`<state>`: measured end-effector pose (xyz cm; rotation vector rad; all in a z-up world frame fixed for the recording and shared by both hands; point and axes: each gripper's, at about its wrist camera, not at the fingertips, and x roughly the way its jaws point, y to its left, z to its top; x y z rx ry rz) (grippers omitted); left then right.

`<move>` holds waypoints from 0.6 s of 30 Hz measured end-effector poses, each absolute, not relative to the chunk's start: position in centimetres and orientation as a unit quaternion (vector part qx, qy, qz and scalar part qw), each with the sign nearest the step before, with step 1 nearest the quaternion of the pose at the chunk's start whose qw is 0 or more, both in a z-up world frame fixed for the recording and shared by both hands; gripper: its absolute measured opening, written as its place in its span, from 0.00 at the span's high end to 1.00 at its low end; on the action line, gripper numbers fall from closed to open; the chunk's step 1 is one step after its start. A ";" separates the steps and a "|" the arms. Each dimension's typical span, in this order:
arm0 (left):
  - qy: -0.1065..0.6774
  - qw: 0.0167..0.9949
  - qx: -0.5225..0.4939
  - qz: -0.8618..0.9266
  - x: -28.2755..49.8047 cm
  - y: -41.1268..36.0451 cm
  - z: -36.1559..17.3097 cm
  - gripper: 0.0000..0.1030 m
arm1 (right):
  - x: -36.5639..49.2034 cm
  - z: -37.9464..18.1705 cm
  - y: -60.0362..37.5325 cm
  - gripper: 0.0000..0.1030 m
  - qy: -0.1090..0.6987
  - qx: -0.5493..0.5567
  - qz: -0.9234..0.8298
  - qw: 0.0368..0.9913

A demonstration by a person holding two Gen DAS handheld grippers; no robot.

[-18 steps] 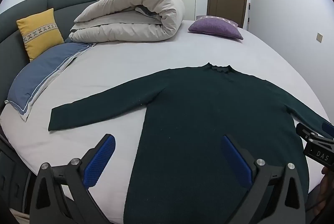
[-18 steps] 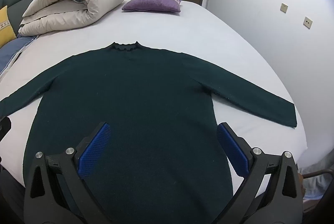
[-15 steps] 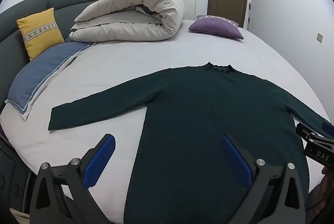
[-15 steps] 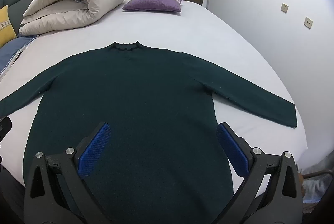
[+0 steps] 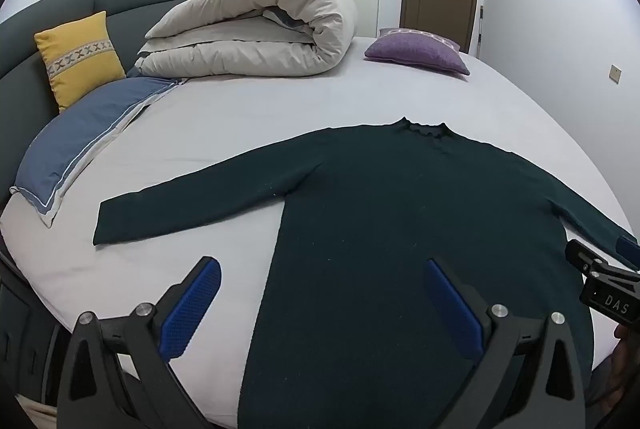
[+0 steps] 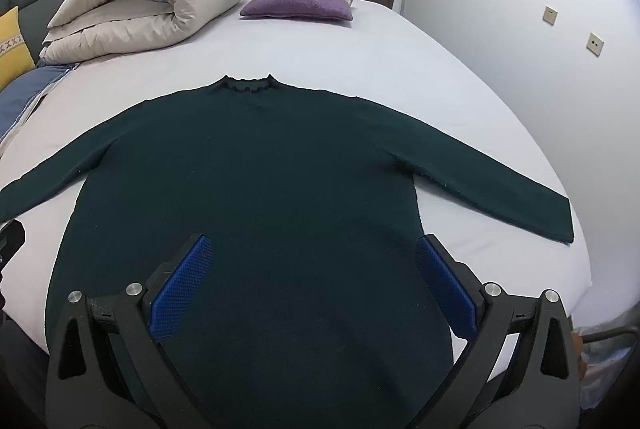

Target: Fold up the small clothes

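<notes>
On the bed (image 6: 400, 41), a dark green sweater (image 6: 280, 169) lies flat, sleeves out, unfolded. Left tool (image 5: 320, 293) and right tool (image 6: 312, 269) hover spread, empty; all folding remains.

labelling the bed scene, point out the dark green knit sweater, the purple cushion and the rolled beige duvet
dark green knit sweater (image 6: 256, 189): right wrist view, chest
purple cushion (image 6: 298, 2): right wrist view, top face
rolled beige duvet (image 5: 248, 41): left wrist view, side

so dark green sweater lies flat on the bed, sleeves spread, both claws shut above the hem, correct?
Not shut: both wrist views show the left claw and right claw open. The dark green knit sweater lies flat, sleeves spread, on the white bed.
</notes>
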<state>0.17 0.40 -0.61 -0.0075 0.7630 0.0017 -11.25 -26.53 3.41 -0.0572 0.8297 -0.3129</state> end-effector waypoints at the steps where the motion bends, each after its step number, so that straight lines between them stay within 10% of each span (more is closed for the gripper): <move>1: 0.373 0.928 -0.004 0.001 0.2 0.4 -0.6 0.00 | -11.3 3.3 -26.5 0.00 0.401 -0.027 -0.151 0.903; 18: 0.373 0.928 -0.007 0.003 -0.1 1.5 -1.3 0.00 | -11.4 3.1 -26.4 0.00 0.404 -0.024 -0.149 0.902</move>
